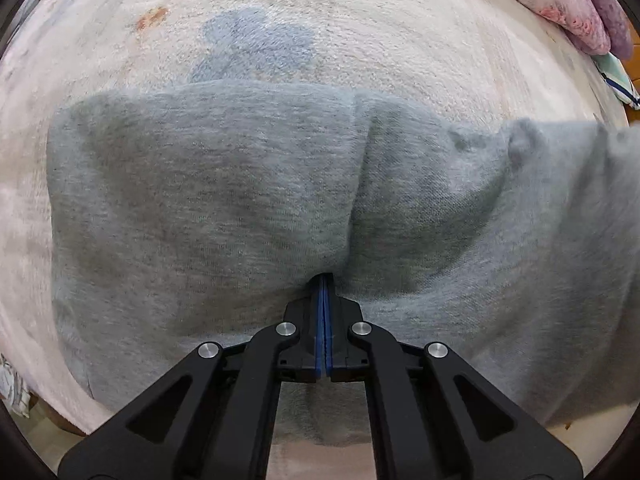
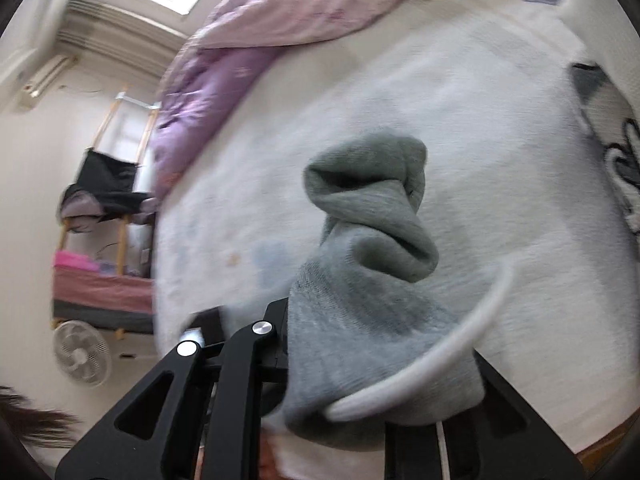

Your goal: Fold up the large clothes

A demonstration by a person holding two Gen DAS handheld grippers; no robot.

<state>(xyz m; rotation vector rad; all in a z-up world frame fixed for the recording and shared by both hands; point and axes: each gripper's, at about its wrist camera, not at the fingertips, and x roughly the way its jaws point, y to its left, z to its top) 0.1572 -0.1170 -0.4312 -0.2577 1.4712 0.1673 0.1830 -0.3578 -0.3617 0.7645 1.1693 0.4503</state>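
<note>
The left gripper (image 1: 323, 280) is pointing down at the bed (image 1: 360, 32), its blue-padded fingers (image 1: 319, 320) pressed together with a pinch of the grey garment (image 1: 200, 184) caught at their tips. From that pinch the grey cloth is spreading wide over the pale fleece bed cover, one deep crease running up from the tips, and it is trailing off towards the right edge of that view.

The right gripper (image 2: 360, 320) is tilting down over the same bed, and a thick bunch of the grey garment (image 2: 360, 320) is draping over it. The cloth is hiding the fingertips, so I cannot tell how they are standing. A white cord (image 2: 440, 360) is curving across the bunch. A purple floral quilt (image 2: 248, 40) is lying heaped at the far end of the bed. Beyond the bed, a wooden rack (image 2: 108, 216) and a white fan (image 2: 82, 354) are standing by the wall.
</note>
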